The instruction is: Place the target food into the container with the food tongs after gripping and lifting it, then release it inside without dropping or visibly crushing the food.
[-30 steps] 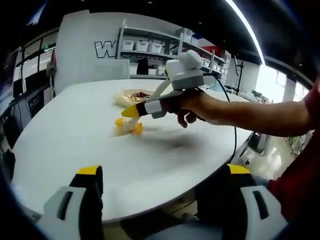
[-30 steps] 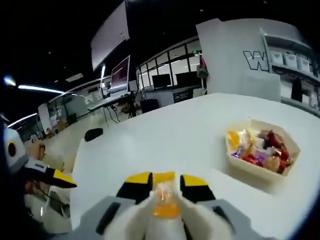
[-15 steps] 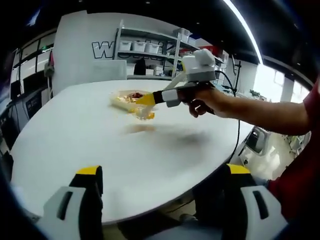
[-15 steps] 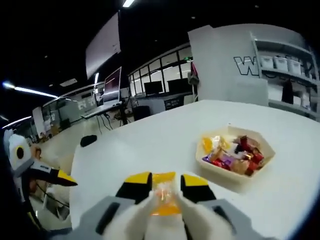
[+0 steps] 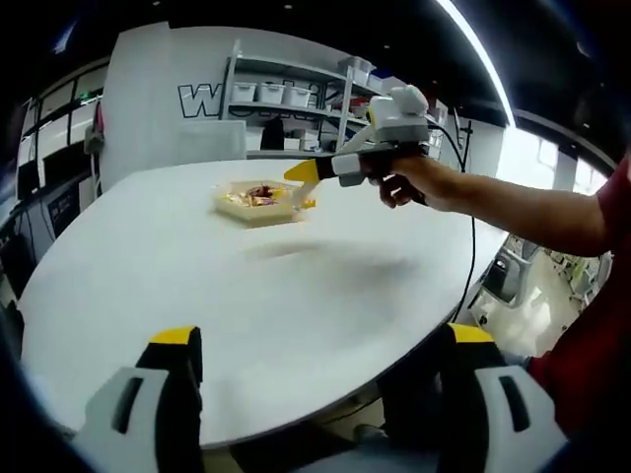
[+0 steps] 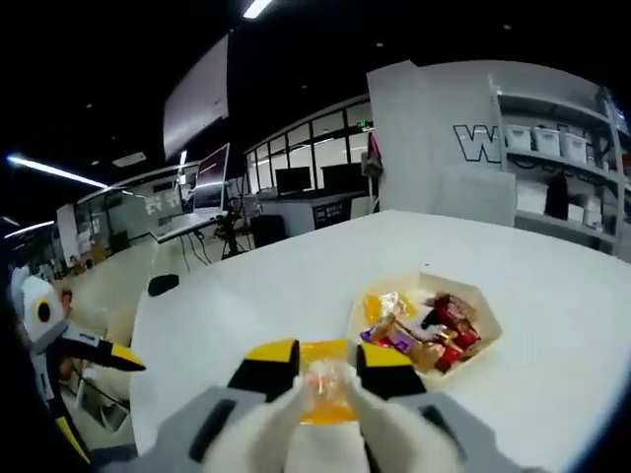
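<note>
Right gripper view: the right gripper (image 6: 326, 363) presses white tongs (image 6: 325, 419) together on an orange wrapped candy (image 6: 325, 392). The tray (image 6: 426, 325) of sweets sits just ahead and slightly rightward on the table (image 6: 296, 266). Far back, the left gripper (image 5: 320, 340) stays spread.

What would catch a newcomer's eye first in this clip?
In the right gripper view, the right tongs pinch an orange wrapped candy low in the frame, with the tray of mixed wrapped sweets just ahead on the white table. In the left gripper view, a hand carries those tongs above the tray's near edge, while the left tongs wait open at the table's near rim.
</note>
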`<state>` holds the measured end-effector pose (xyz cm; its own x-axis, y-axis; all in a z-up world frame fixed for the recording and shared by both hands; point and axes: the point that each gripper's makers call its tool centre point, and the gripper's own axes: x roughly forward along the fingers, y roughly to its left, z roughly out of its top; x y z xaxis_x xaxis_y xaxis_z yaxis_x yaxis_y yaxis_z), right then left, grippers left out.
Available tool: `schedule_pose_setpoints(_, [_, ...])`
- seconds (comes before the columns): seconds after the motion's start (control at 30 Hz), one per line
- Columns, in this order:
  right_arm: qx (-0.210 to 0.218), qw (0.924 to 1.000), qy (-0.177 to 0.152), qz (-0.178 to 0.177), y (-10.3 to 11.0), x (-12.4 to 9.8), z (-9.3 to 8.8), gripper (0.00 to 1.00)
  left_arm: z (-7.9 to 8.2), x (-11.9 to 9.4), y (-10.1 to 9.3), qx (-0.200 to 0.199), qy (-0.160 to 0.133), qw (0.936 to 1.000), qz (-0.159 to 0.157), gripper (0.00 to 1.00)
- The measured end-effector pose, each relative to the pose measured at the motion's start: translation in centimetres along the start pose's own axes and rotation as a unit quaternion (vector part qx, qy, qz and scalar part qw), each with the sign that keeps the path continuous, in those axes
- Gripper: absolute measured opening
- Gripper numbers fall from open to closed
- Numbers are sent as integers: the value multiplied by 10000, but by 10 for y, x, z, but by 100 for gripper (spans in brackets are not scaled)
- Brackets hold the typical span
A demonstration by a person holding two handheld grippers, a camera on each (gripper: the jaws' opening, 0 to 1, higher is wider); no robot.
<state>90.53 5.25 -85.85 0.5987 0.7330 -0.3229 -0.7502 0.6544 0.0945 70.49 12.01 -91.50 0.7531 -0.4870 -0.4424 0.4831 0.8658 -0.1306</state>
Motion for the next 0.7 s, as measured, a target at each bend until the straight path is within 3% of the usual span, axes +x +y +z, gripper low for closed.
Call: schedule_pose_setpoints(0.7, [-81, 9996, -114, -240, -36, 7, 33, 17, 8, -2, 6, -16, -107, 9999, 59, 99])
